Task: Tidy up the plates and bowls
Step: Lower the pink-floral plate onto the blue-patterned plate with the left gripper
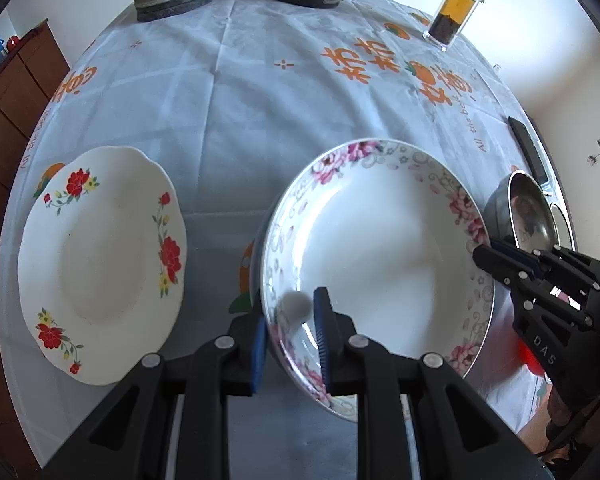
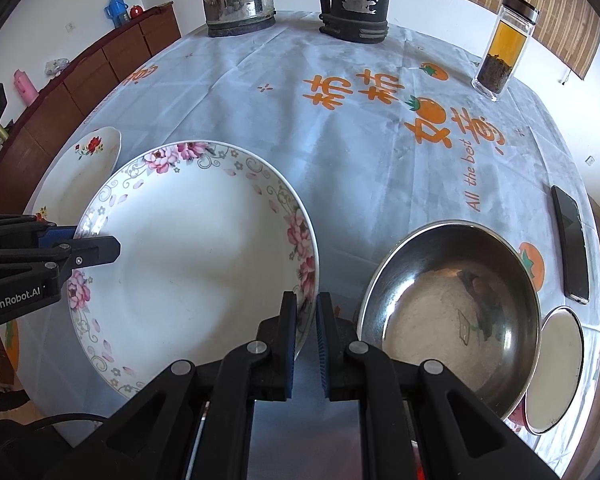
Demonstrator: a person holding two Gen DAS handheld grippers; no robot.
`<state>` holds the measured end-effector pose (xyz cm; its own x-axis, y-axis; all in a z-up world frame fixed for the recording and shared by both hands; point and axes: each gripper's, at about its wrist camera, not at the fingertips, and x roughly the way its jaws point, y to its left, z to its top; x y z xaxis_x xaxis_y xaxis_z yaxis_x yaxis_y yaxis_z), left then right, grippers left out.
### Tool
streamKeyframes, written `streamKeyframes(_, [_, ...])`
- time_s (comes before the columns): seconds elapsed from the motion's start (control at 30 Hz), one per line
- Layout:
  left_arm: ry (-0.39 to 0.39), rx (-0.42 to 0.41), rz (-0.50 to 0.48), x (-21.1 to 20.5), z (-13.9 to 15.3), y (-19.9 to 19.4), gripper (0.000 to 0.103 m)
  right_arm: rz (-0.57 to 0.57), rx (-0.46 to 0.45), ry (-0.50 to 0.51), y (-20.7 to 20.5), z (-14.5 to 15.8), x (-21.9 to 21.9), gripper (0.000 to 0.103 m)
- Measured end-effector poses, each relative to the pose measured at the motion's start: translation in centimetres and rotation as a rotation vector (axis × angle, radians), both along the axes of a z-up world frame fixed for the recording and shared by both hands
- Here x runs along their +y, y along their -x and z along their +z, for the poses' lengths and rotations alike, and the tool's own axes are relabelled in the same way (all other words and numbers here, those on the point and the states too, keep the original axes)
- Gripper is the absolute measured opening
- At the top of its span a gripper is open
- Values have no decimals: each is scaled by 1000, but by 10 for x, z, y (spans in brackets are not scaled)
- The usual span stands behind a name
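Clearly both grippers have the same thing: the pink-flowered plate (image 2: 196, 256) is pinched at two opposite points of its rim. The left gripper (image 1: 292, 336) has its jaws nearly closed across the rim's near-left edge, one pad inside the well and one outside under the lip. The right gripper (image 2: 304, 340) has its jaws closed to a narrow gap around the rim on the opposite side; the edge sits between the blue pads, though contact on the outer pad is hard to confirm.

So the plate spans the space between the two sets of jaws, and neither hand is nearer. It looks raised off the table (image 1: 260, 120), judging by the shadow beneath.

To the left of the left jaws lies the red-flowered plate (image 1: 100, 264), flat. Just right of the right jaws sits the steel bowl (image 2: 452, 312), with a small lid-like disc (image 2: 556, 368) beyond. The likely stacking target is the red-flowered plate, a sideways carry to the left.
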<state>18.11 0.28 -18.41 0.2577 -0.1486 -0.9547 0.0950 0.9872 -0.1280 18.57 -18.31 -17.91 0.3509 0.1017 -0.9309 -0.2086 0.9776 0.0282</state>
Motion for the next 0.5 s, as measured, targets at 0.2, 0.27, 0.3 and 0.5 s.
streamKeyframes(0.2, [-16, -11, -8, -1, 0, 0, 19, 3, 0, 3, 0, 0, 0, 11])
streamKeyframes(0.27, [-16, -12, -6, -1, -1, 0, 19, 6, 0, 8, -1, -1, 0, 11])
streamKeyframes(0.3, [-16, -13, -6, 0, -2, -1, 19, 8, 1, 11, 0, -2, 1, 11])
streamKeyframes(0.5, [-13, -24, 1, 0, -1, 0, 19, 12, 3, 11, 0, -4, 2, 11])
